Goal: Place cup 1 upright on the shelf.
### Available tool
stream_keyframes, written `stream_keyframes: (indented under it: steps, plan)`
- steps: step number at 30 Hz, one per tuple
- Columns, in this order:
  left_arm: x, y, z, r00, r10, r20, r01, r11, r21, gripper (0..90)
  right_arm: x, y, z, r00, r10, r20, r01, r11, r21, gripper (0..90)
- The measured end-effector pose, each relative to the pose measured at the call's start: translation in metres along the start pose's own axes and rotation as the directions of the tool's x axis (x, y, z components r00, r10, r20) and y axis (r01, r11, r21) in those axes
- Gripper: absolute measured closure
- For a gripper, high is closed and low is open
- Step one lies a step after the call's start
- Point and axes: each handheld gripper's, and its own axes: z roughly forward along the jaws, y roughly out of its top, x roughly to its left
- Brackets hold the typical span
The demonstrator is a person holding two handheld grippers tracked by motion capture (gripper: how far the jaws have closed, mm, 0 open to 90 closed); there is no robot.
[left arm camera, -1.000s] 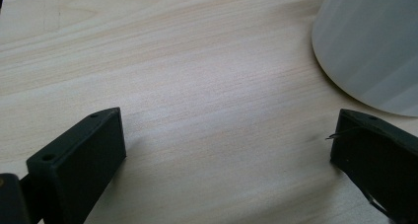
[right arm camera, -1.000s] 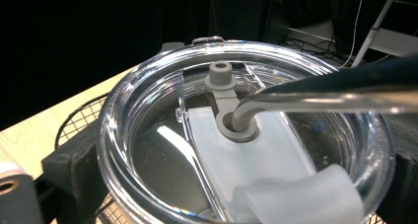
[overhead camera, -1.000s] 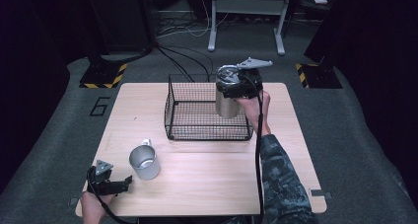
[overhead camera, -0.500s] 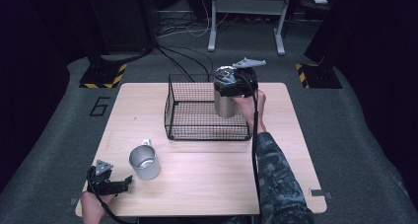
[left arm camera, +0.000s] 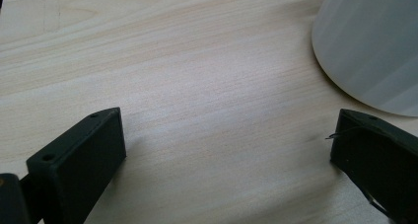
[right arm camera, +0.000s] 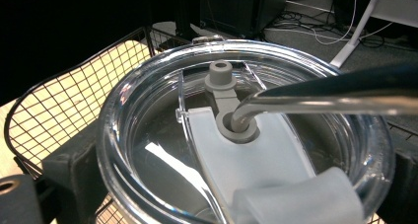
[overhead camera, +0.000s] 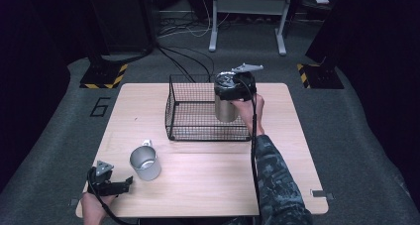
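Observation:
A steel tumbler with a clear lid and a bent straw hangs in the right part of a black wire basket. My right gripper is shut on the tumbler just under the lid, with one jaw on each side of it. I cannot tell whether the tumbler touches the basket floor. At the table's front left corner my left gripper lies open on the wood. A metal mug stands just beyond it. In the left gripper view the mug is at upper right, outside the jaws.
The wooden table holds the basket at its back middle. Basket mesh rises to the left of the lid. Beyond the table are cables, a metal stand and yellow-black floor blocks.
My right gripper has shifted the tumbler slightly left, further over the basket. The left gripper and the mug have stayed still.

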Motion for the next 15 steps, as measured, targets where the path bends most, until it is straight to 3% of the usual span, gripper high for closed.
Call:
stream_keyframes:
  steps: [15]
  plan:
    - [0.000,0.000,0.000,1.0000,-0.004,-0.001,0.004,1.0000,-0.003,0.2,0.000,-0.013,0.012,0.9998,0.018,0.007,-0.018,0.999,0.034,3.6]
